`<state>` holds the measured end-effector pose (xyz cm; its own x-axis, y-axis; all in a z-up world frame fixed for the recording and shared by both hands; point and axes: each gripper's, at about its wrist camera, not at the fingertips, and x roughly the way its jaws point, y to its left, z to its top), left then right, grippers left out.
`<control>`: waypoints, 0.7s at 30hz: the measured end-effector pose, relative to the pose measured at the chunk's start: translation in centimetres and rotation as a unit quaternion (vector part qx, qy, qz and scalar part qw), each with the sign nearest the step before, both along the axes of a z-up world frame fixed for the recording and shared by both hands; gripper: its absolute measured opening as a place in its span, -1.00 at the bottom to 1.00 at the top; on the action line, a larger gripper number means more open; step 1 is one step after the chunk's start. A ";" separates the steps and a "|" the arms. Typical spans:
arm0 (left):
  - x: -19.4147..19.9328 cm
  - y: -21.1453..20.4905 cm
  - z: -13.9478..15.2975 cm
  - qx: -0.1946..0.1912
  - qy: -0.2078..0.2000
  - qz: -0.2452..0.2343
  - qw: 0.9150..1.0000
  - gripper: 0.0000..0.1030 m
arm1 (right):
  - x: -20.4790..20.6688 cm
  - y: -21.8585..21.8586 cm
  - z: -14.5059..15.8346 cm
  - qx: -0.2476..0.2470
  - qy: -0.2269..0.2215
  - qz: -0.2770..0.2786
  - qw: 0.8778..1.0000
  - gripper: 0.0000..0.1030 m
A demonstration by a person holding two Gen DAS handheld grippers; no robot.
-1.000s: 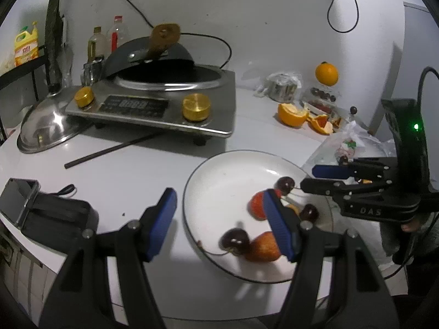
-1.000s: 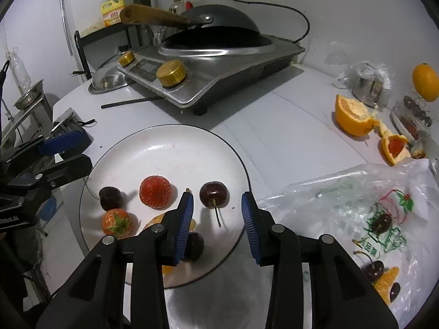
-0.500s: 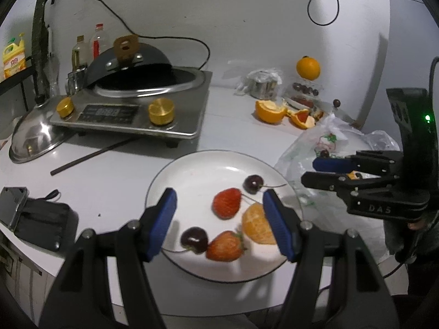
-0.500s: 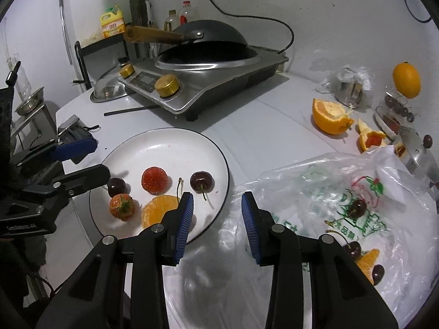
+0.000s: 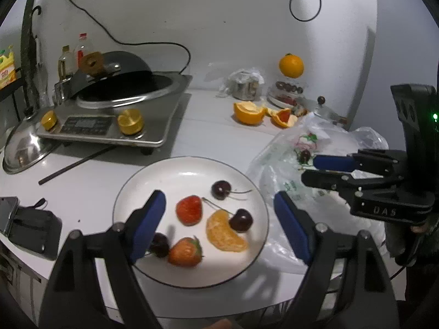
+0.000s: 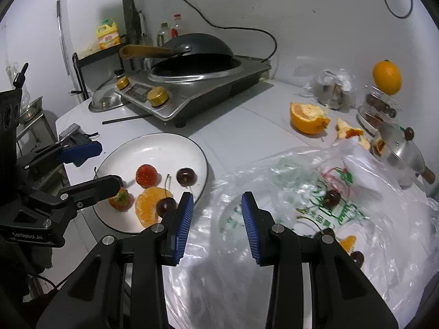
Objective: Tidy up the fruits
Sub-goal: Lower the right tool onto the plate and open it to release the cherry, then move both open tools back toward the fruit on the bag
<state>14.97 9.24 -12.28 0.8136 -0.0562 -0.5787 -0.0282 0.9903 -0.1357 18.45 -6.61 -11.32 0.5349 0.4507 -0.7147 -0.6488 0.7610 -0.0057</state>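
Left hand-held gripper (image 5: 219,219) over plate (image 5: 142,181), jaws just widened, empty. Right hand-held gripper (image 6: 216,219) narrow, empty, above plastic bag (image 6: 301,186). Strawberries, cherries, orange segment (image 5: 225,233) on plate.

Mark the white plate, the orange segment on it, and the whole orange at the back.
white plate (image 5: 175,170): left wrist view, bare upper part inside the rim.
orange segment (image 5: 223,234): left wrist view, middle of its flesh.
whole orange (image 6: 387,77): right wrist view, centre of the peel.
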 end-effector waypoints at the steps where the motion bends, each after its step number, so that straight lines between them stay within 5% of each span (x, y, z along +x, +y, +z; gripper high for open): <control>1: 0.1 -0.3 0.0 0.002 0.001 -0.003 1.000 0.60 | 0.0 -0.4 0.0 0.001 0.000 -0.003 1.000 -0.25; 21: 2.7 -7.5 0.3 0.013 0.021 -0.070 0.997 0.60 | 0.6 -7.7 -0.1 0.021 -0.001 -0.057 0.998 -0.25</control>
